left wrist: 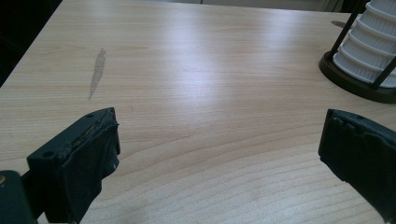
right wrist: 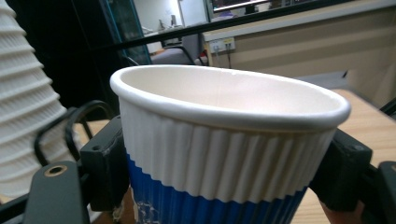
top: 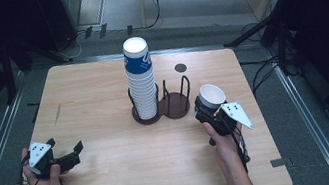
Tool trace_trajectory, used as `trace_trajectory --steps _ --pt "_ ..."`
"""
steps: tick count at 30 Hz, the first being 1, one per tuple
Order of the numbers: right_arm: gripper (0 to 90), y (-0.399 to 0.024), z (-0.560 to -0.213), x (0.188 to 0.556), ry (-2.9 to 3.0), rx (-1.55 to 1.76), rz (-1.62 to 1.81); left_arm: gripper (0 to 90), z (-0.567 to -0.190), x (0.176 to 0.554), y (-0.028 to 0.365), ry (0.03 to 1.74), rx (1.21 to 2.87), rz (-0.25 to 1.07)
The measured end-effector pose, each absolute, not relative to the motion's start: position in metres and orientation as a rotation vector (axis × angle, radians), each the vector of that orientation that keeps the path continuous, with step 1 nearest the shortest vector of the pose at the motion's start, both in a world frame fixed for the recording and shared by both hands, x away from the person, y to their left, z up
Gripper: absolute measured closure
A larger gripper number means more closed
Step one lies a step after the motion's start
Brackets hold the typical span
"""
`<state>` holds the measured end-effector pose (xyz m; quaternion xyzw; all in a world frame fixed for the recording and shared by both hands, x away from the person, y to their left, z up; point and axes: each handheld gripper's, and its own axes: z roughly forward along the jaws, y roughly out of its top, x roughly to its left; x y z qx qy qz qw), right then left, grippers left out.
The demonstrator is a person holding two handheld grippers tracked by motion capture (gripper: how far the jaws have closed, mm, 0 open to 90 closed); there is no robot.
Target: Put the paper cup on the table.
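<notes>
Cups: one held cup [right wrist: 224, 154], one stack [top: 140, 78] of perhaps a dozen.

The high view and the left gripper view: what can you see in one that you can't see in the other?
High view alone: the right gripper shut on a single white-and-blue ribbed paper cup, the blue top cup of the tall stack of white ribbed paper cups, and both wire rings of the dark holder.

Left gripper view alone: the worn pads of the open left gripper, close up.

Both: the light wooden table, its grey smear, and the stack's lowest cups.
</notes>
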<state>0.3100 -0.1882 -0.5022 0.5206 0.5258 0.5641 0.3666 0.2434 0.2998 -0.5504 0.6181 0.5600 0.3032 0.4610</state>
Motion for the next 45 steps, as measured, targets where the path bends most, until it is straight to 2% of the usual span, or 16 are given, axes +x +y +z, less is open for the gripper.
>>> trace_trajectory --steps 10,26,45 --pt "19.9 -0.192 -0.503 0.326 1.349 1.323 1.389 0.0 -0.551 0.241 0.303 1.384 1.477 0.736" --pt "20.0 -0.202 -0.51 0.364 1.276 1.379 1.327 0.0 -0.551 0.244 0.302 1.376 1.514 0.703" --pt "19.6 -0.214 -0.526 0.38 1.21 1.472 1.258 0.0 -0.551 0.244 0.305 1.362 1.511 0.672"
